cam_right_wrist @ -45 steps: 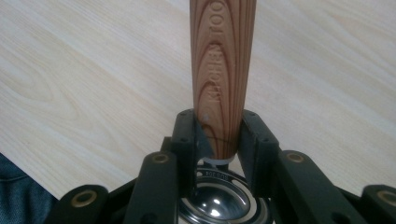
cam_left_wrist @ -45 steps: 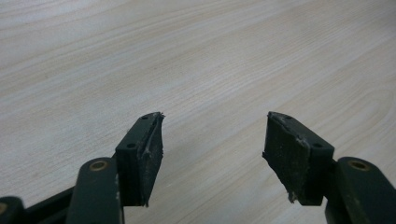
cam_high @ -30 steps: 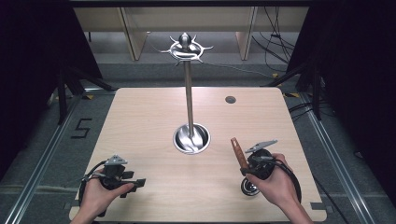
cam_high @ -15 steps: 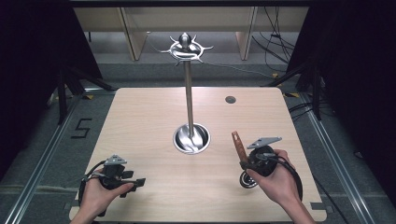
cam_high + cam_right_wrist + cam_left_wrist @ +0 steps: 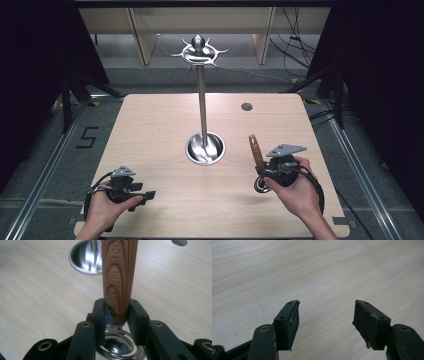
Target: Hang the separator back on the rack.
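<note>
Your right gripper [image 5: 117, 315] was clenched on the wooden-handled utensil [image 5: 118, 282], its handle rising between the jaws and its metal end just above the counter [image 5: 160, 130] at the near right. Your left gripper [image 5: 325, 322] sat released at the near left.

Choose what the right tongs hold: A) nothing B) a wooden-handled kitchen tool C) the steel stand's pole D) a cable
B: in the right gripper view the right tongs clamp the wooden-handled kitchen tool, whose handle rises toward the steel stand.
</note>
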{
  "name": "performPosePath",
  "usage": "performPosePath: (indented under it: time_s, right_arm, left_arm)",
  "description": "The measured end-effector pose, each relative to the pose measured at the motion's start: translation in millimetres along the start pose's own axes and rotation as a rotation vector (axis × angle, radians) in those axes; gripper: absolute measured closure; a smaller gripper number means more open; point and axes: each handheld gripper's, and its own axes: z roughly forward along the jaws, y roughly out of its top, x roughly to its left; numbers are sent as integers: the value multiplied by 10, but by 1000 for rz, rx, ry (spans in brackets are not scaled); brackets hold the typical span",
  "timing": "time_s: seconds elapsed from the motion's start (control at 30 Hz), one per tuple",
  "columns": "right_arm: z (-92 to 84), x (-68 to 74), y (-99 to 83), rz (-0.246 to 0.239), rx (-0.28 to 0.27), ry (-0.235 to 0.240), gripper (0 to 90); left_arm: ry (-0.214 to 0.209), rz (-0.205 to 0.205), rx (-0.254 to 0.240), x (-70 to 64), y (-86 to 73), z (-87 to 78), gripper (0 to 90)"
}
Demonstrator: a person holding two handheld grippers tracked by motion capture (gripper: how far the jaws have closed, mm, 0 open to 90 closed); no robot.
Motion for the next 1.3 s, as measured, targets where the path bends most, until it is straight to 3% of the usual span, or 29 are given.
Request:
performPosePath:
  time_s: [0.07,0.17,0.23,0.37,0.4,0.43,0.5,0.57,0.67,0.87,0.9,1.07,1.1,1.13,1.17,1.2,1.23,1.3]
  right_arm:
    - [-7,-9,3,-18,-27,-1,704]
    - [-14,26,6,20,-45,-1,704]
    - [-21,-7,17,-29,-89,-2,704]
    - [-28,-16,30,-38,-122,-9,704]
    - [-50,15,37,6,-119,-4,704]
    - [-46,-7,39,-33,-132,-8,704]
    - [-56,5,48,-10,-144,-11,704]
    - [-64,-13,60,-28,-162,-15,704]
    - [-90,12,76,7,-163,-14,704]
    - [-97,-17,100,-23,-191,-22,704]
    - [-93,7,103,2,-202,-24,704]
    - [-102,-11,143,-33,-212,-13,704]
    - [-110,18,144,0,-209,-18,704]
    - [-110,18,144,0,-209,-18,704]
    - [-107,-5,165,-43,-227,-24,704]
    - [-107,-5,165,-43,-227,-24,704]
    - [-115,20,166,-7,-213,-14,704]
    - [-114,24,185,-11,-220,-17,704]
  left_arm:
    - [0,0,-1,0,0,0,365]
    - [0,-1,-1,0,-1,-1,365]
    - [0,0,-3,2,0,-4,365]
    - [-13,7,-4,4,0,-13,365]
    - [-11,4,-6,1,0,-12,365]
    - [-11,3,-6,2,0,-12,365]
    - [-3,0,-8,5,0,-9,365]
    - [-3,2,-8,7,1,-11,365]
    - [-12,5,-7,7,1,-18,365]
    - [-6,1,-15,6,2,-19,365]
    - [2,3,-12,2,3,-23,365]
    - [5,4,-14,2,3,-28,364]
    - [5,4,-14,2,3,-28,364]
    - [-7,5,-15,11,4,-22,364]
    - [5,8,-13,4,3,-27,364]
    - [5,8,-13,4,3,-27,364]
    - [5,8,-14,3,3,-25,364]
    - [5,7,-14,2,3,-25,363]
